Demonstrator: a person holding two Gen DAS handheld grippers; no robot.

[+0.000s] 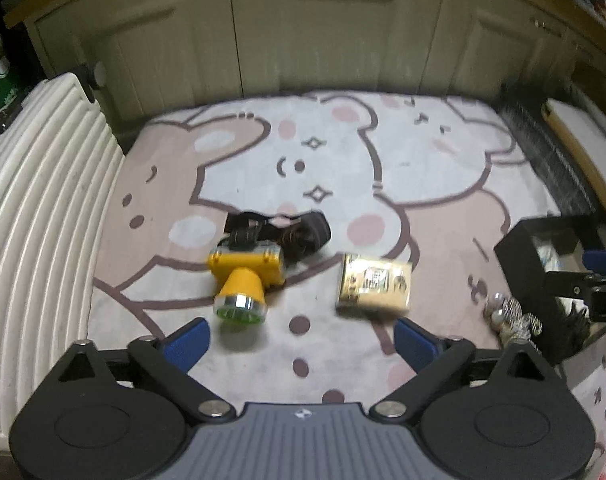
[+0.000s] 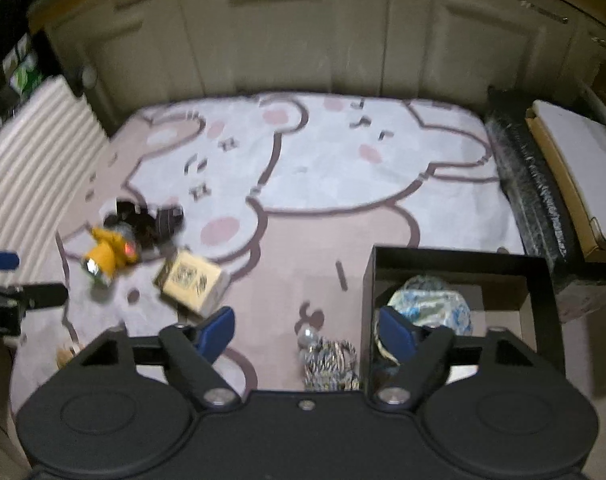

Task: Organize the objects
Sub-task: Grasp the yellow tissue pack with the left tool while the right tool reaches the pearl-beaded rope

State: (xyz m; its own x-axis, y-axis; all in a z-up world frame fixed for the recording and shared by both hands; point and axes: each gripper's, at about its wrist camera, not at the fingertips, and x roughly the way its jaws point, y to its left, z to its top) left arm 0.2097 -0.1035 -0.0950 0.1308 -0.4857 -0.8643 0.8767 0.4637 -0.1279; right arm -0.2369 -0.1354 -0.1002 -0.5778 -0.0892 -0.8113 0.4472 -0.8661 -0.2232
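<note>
On the cartoon-bear rug (image 1: pixel 343 152) in front of the cream cabinets (image 1: pixel 303 40), three things lie loose: a yellow headlamp (image 1: pixel 243 280) with its dark strap (image 1: pixel 287 232) bunched behind it, a small gold box (image 1: pixel 375 284) just beside it, and a cluster of silvery beads (image 2: pixel 327 356) touching or nearly touching the black box (image 2: pixel 455 264).

The left gripper (image 1: pixel 299 340) hangs over the rug with its blue fingers (image 1: pixel 187 340) spread wide and nothing between them; the headlamp sits just ahead of the left-hand finger. The right gripper (image 2: pixel 309 332) has its fingers partly spread and bare too, one of them in front of the box's near corner, the beads lying between and just ahead of them.

Judging by the layout, the tidying is under way: one item, a blue-and-white patterned bundle (image 2: pixel 427 304), sits inside the black box, while the headlamp, the gold box and the beads are still to go in.

Both views are blurred. The printing on the gold box is unreadable, the bundle's nature is unclear, and a small tan object (image 2: pixel 69 352) near the left finger in the right wrist view cannot be identified.
</note>
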